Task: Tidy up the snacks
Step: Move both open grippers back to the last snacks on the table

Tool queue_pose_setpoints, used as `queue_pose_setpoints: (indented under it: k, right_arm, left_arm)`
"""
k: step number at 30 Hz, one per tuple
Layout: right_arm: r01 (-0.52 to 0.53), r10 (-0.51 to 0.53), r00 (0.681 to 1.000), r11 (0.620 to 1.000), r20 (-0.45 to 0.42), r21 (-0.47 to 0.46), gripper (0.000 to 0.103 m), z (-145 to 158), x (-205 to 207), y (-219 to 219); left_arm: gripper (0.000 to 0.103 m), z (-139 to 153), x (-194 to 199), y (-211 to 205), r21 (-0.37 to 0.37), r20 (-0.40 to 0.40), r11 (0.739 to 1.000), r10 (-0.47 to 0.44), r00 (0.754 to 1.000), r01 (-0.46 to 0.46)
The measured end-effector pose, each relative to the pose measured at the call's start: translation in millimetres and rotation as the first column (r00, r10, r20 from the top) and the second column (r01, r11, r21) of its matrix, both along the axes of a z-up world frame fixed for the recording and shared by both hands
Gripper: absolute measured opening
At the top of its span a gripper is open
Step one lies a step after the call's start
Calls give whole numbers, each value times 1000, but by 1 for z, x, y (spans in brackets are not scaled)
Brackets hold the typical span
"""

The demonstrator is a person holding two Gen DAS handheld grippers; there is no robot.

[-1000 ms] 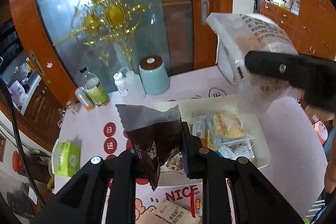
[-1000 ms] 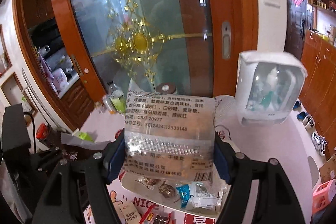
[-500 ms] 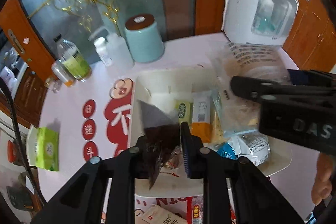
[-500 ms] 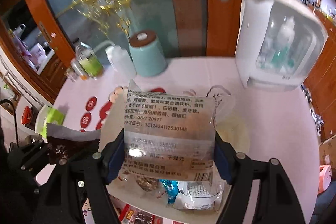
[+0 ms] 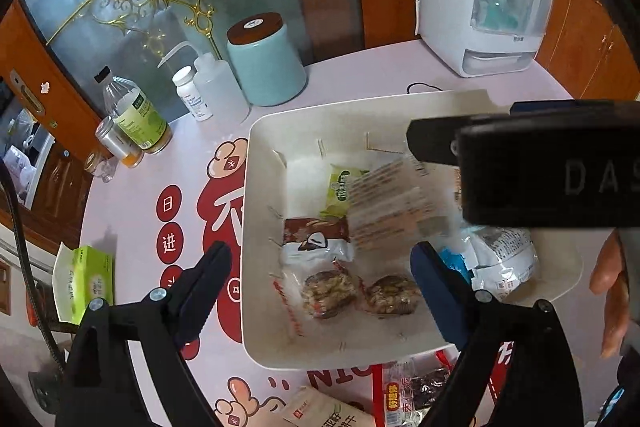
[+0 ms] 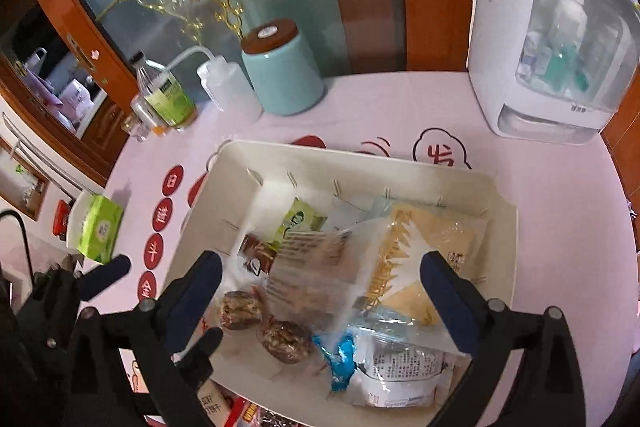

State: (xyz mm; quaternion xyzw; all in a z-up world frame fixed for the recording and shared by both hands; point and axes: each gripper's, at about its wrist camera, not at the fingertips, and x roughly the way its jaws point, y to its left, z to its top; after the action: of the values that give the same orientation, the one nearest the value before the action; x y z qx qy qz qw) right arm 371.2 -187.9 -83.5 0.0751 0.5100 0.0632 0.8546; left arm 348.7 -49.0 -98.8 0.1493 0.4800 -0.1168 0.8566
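Blur smears the clear printed packet (image 6: 316, 283), caught between the spread fingers of the right gripper (image 6: 320, 291) with neither pad on it; its text cannot be read, and from the left wrist it shows as a streaked patch (image 5: 394, 207) under the right gripper's black body (image 5: 520, 163), which hides the far right corner of the white tray (image 5: 256, 227). Both grippers' jaws are opening. The left gripper (image 5: 320, 279) holds nothing; its fingers straddle the tray's near left side, one outside the wall, one over the inside. Inside the tray lie a brown-and-white packet (image 5: 316, 239), a green packet (image 5: 344, 191), two clear-wrapped nut clusters (image 5: 330, 293), a blue wrapper (image 6: 338, 351), a white printed bag (image 6: 404, 371) and a large yellow-patterned pack (image 6: 420, 255). More snack packets (image 5: 412, 391) on the table below the tray are cut off by the frame edge and the gripper. A person's fingertips (image 5: 610, 291) show at the right edge. Behind the tray stand a teal canister (image 6: 282, 71), bottles (image 6: 166, 95) and a white appliance (image 6: 548, 39).
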Motion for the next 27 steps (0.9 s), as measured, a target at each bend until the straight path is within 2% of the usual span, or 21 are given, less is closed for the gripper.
queue_pose_setpoints:
  k: [11, 27]
  right_arm:
    - [1, -2, 999, 1000, 32, 16, 100, 23, -23, 3]
    - [15, -14, 996, 1000, 87, -6, 100, 59, -89, 7]
  left_arm:
    - [90, 30, -29, 4, -8, 47, 1000, -19, 999, 20]
    - [90, 72, -93, 30, -18, 106, 998, -57, 993, 59]
